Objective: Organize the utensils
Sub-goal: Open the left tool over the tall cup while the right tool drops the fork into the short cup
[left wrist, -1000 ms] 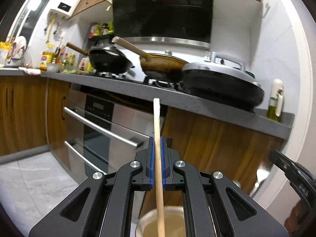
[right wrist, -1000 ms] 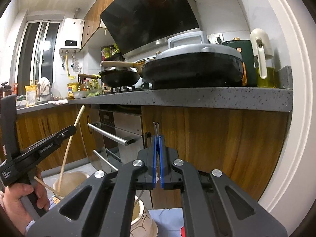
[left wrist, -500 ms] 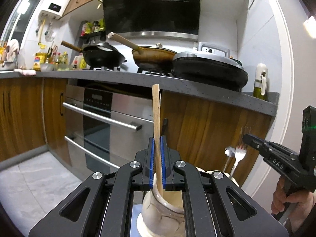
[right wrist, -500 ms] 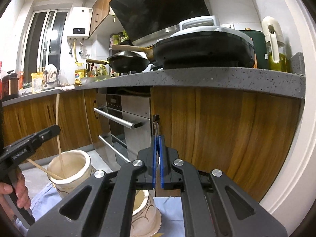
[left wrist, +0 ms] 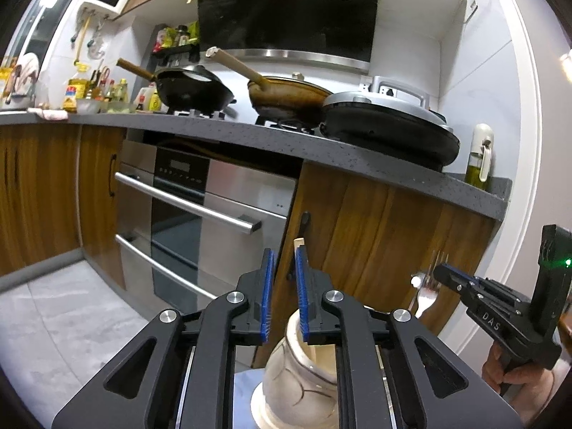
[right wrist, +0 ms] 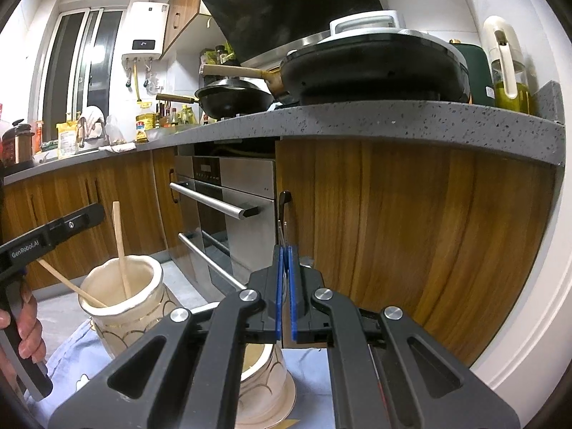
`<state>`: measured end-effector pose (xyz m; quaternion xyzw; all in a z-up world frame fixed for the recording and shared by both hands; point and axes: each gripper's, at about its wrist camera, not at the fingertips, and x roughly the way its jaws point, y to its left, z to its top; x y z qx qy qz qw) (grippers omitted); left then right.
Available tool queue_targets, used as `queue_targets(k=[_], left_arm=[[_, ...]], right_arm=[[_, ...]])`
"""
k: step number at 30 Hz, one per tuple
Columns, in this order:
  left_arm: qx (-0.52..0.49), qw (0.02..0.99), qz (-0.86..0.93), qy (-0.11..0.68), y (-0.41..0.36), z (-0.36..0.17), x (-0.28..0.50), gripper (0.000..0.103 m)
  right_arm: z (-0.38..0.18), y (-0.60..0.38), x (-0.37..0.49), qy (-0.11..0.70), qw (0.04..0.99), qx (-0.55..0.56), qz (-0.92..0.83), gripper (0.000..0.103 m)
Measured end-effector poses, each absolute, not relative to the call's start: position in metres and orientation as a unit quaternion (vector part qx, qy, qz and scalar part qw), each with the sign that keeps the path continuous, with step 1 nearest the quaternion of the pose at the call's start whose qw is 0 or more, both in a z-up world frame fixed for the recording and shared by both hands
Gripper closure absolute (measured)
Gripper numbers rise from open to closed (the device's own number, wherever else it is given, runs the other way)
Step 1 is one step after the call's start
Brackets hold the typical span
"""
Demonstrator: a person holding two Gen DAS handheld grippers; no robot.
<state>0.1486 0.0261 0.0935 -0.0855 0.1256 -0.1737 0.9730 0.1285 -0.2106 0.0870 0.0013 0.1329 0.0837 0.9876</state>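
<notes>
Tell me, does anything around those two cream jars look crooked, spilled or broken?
Nothing looks spilled or broken. The only untidy detail: in the left jar, one chopstick stands nearly upright while the other chopstick leans far out over the rim. The right hand-held gripper holds a fork above the second jar.

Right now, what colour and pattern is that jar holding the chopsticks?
Cream jar with thin gold curved lines, clearest in the right wrist view.
</notes>
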Motion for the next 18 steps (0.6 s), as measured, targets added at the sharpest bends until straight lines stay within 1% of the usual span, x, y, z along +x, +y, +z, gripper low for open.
queue_targets(k=[6,7,9,10,11,12,13,14,15,16,17,18], left_arm=[[-0.09,0.974,-0.169,0.124,0.03,0.098,0.149,0.077],[-0.09,0.974,-0.166,0.124,0.031,0.1,0.148,0.074],[-0.091,0.975,-0.162,0.123,0.033,0.102,0.147,0.072],[-0.093,0.975,-0.159,0.121,0.036,0.104,0.144,0.068],[-0.096,0.976,-0.158,0.119,0.038,0.106,0.143,0.061],[-0.101,0.976,-0.157,0.116,0.042,0.108,0.141,0.058],[-0.108,0.976,-0.156,0.11,0.046,0.11,0.138,0.052],[-0.114,0.976,-0.152,0.106,0.05,0.113,0.135,0.048],[-0.117,0.976,-0.151,0.105,0.053,0.115,0.134,0.047],[-0.121,0.976,-0.148,0.104,0.057,0.117,0.131,0.044],[-0.123,0.976,-0.145,0.103,0.059,0.119,0.128,0.039],[-0.123,0.977,-0.144,0.103,0.06,0.12,0.126,0.038]], right_arm=[[0.087,-0.21,0.134,0.144,0.986,0.006,0.086,0.1],[0.087,-0.21,0.134,0.144,0.986,0.007,0.087,0.1],[0.088,-0.209,0.133,0.143,0.986,0.003,0.084,0.098],[0.088,-0.209,0.131,0.141,0.987,0.002,0.083,0.093],[0.089,-0.209,0.13,0.14,0.986,0.004,0.085,0.083],[0.089,-0.209,0.128,0.139,0.987,0.006,0.086,0.077],[0.09,-0.21,0.125,0.136,0.987,0.01,0.088,0.073],[0.091,-0.211,0.123,0.133,0.987,0.011,0.088,0.073],[0.092,-0.211,0.12,0.132,0.987,0.012,0.088,0.072],[0.094,-0.212,0.117,0.131,0.987,0.013,0.088,0.066],[0.095,-0.214,0.114,0.129,0.988,0.016,0.089,0.054],[0.097,-0.215,0.11,0.126,0.988,0.019,0.09,0.049]])
